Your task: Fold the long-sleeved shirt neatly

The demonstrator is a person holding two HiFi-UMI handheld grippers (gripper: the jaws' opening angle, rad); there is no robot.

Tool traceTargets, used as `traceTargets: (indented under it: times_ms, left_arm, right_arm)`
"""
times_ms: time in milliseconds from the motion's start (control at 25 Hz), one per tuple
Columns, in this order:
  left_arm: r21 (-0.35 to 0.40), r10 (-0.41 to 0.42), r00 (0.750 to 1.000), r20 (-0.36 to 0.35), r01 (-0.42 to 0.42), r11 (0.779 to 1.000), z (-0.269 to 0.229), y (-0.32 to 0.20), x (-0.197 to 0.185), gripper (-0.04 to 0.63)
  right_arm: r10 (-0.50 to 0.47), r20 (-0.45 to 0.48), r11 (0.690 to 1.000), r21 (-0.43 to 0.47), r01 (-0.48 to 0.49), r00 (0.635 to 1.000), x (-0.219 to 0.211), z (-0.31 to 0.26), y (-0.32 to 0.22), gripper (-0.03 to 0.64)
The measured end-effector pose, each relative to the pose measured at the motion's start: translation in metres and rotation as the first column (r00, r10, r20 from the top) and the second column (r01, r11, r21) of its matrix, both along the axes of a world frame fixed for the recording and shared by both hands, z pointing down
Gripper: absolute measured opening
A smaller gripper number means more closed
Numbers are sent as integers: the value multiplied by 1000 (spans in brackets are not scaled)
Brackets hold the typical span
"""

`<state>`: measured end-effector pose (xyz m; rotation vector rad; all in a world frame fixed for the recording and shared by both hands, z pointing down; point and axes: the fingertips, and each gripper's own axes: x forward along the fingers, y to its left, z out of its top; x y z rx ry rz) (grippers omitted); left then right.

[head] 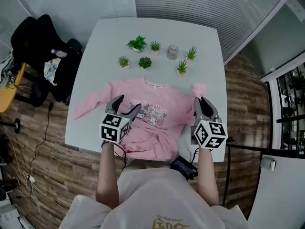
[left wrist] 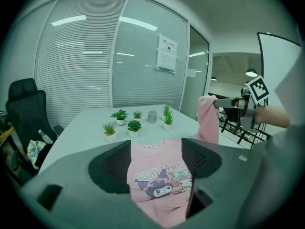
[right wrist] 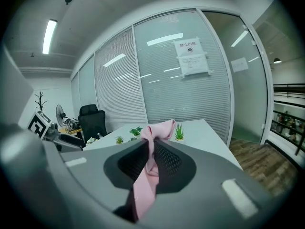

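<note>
A pink long-sleeved shirt (head: 152, 123) with a cartoon print lies face up on the white table (head: 95, 80), its hem hanging over the near edge. One sleeve (head: 90, 105) stretches flat to the left. My right gripper (head: 200, 100) is shut on the other sleeve's cuff (right wrist: 157, 130) and holds it lifted above the table; the pink cloth runs between its jaws. My left gripper (head: 127, 105) hovers open over the shirt's chest, nothing between its fingers (left wrist: 112, 166). In the left gripper view the print (left wrist: 164, 180) shows between the jaws and the raised sleeve (left wrist: 208, 118) hangs at the right.
Several small potted plants (head: 138, 43) and a grey candle (head: 172, 51) stand at the table's far side. A black office chair (head: 43, 46) with a bag on it sits left of the table. Glass partitions with blinds lie beyond.
</note>
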<state>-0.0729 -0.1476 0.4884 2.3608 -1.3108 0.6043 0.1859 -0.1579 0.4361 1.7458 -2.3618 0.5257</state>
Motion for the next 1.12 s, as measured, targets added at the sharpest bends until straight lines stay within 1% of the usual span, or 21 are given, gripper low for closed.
traceTargets:
  times_ms: [280, 520, 720, 1000, 1120]
  left_arm:
    - [-37, 39, 999, 2, -38, 999, 4, -1, -37, 342]
    - [-51, 31, 1000, -6, -31, 998, 8, -4, -72, 344]
    - [-71, 39, 999, -22, -41, 997, 18, -3, -91, 344]
    - [-74, 40, 998, -39, -43, 996, 29, -10, -121, 345]
    - [-79, 36, 998, -57, -40, 996, 36, -13, -130, 345]
  right_arm:
    - [-38, -3, 999, -17, 38, 999, -56, 9, -10, 48]
    - [-88, -5, 996, -17, 88, 996, -103, 8, -16, 48]
    - [-103, -13, 994, -29, 102, 995, -133, 14, -23, 48]
    - [-127, -13, 991, -51, 126, 992, -182, 26, -33, 48]
    - [-147, -26, 987, -68, 145, 989, -204, 35, -37, 48]
